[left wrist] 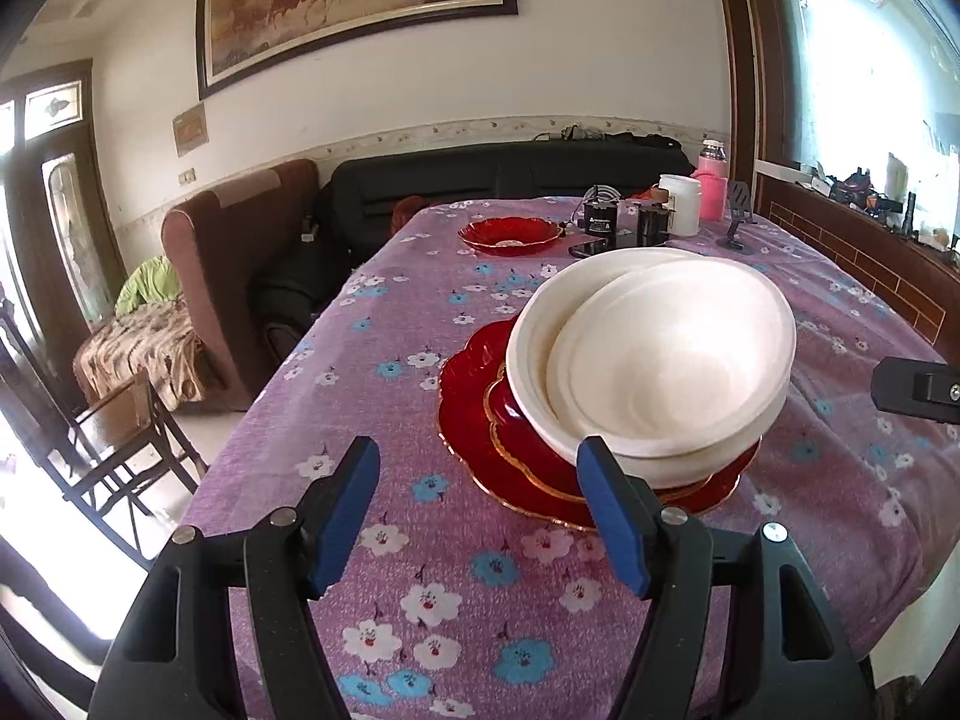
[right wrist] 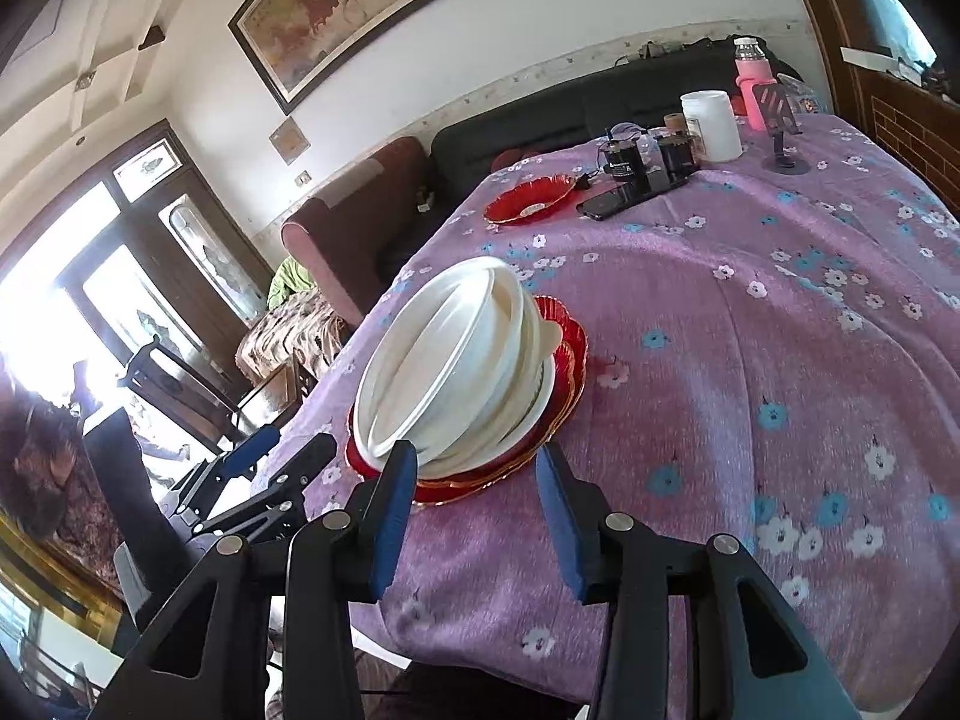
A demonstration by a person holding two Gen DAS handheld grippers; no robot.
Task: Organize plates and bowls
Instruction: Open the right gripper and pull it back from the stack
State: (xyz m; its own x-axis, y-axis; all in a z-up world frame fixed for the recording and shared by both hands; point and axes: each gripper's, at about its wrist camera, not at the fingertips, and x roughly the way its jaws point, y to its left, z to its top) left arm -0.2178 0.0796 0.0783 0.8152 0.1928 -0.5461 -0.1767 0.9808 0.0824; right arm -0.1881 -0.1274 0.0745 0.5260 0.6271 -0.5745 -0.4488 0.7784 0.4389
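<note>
Nested white bowls sit tilted on stacked red gold-rimmed plates on the purple flowered tablecloth. The same stack shows in the right wrist view, with white bowls on red plates. A separate red plate lies at the far end of the table; it also shows in the right wrist view. My left gripper is open and empty, just short of the stack. My right gripper is open and empty, also just before the stack.
At the table's far end stand a white jar, a pink bottle, dark canisters, a phone and a phone stand. Sofas and a chair are to the left.
</note>
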